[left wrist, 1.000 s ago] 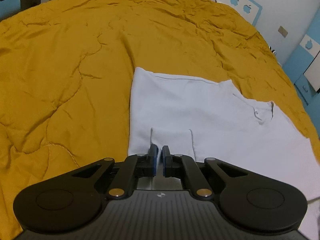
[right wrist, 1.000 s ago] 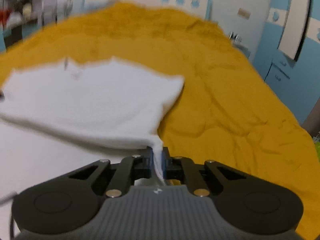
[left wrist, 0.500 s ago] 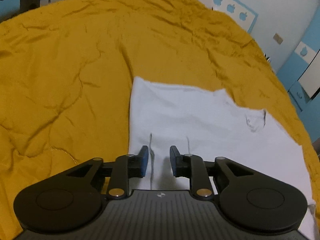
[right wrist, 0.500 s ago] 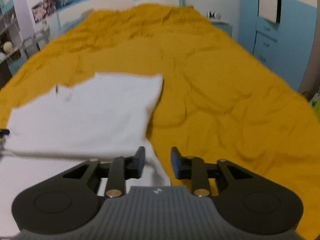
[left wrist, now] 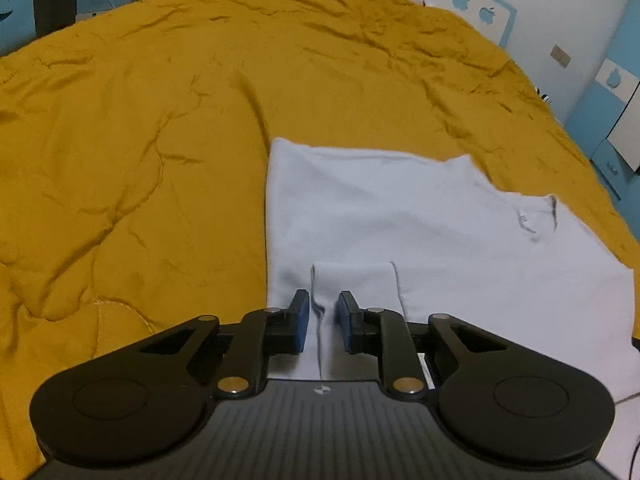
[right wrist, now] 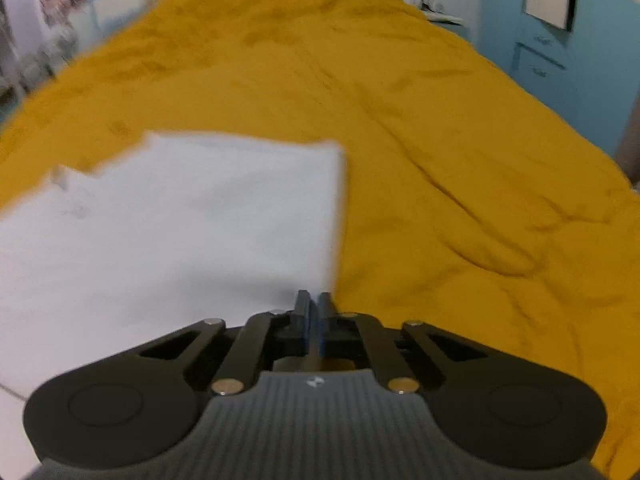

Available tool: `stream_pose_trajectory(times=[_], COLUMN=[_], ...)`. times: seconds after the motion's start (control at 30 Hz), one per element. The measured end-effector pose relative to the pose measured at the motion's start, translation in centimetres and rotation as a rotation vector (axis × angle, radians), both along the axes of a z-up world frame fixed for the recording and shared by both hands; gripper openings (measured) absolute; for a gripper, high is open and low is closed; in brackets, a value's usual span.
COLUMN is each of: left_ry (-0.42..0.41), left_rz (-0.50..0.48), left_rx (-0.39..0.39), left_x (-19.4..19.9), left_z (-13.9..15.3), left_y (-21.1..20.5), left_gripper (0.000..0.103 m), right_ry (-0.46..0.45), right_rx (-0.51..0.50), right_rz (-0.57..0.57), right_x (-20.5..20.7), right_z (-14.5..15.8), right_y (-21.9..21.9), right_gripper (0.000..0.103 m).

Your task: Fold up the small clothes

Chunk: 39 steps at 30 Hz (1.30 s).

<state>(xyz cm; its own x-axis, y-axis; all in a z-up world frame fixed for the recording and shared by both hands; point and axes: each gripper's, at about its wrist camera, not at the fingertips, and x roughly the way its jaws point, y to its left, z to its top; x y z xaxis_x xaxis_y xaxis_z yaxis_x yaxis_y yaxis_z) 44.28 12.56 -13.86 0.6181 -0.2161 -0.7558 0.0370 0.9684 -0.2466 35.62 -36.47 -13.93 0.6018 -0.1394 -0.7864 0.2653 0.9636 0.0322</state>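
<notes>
Folded fabric, a pale blue-white cotton T-shirt (left wrist: 420, 232), is seen spread flat on a wrinkled mustard-yellow quilted bedspread (left wrist: 140, 140) that fills most of both views. In the left wrist view, the shirt is laid from the centre toward 4 o'clock, with its straight folded edge running from 12 to 6 o'clock just left of centre and its neckline visible toward 3 o'clock. A short sleeve (left wrist: 354, 284) is folded over the body of the shirt and lies directly ahead of the black left gripper (left wrist: 323, 322). That gripper's jaws are held apart by a modest gap, nothing is clamped between them, and a crease of the sleeve fabric is seen running through the gap; whether the blue-padded fingertips (left wrist: 301, 320) touch the cloth cannot be told. In the right wrist view, which is blurred, the shirt is placed from the centre toward 9 o'clock, its near corner ending just ahead of the black right gripper (right wrist: 313, 312). The jaws of this gripper are drawn nearly together, and no cloth can be made out between them. A blue and white wall (left wrist: 580, 20) is visible beyond the bed at 1 to 2 o'clock.
</notes>
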Motion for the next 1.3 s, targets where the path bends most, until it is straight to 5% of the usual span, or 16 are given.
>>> stream_pose_trajectory(times=[0.2,0.5,0.87,1.1,1.3], left_ry=[-0.007,-0.075,-0.037,-0.089,-0.184], left_rz=[0.008,0.001,-0.015,-0.101,-0.253], left_rx=[-0.011,-0.048,-0.02,0.013,0.069], left_x=[-0.5,0.7,3.3,0.4,-7.6], left_z=[1.0,3.1,0.3,3.5,8.2], left_y=[0.2,-0.2,-1.1,-1.8,-3.8], left_gripper=[0.023,0.024,0.02,0.023,0.037], right_ry=[0.011,-0.125,-0.026,-0.066,-0.091], right_rx=[0.002,0.045,0.05,0.061,0.12], right_rz=[-0.008,0.054,0.021,0.067,0.216], right_x=[-0.4,1.6,9.1,5.7,-1.3], right_z=[0.5,4.8,0.4,3.7,8.8], right_y=[-1.0,-0.8,-4.2,-3.1,0.8], right_gripper=[0.0,0.003,0.0,0.003,0.003])
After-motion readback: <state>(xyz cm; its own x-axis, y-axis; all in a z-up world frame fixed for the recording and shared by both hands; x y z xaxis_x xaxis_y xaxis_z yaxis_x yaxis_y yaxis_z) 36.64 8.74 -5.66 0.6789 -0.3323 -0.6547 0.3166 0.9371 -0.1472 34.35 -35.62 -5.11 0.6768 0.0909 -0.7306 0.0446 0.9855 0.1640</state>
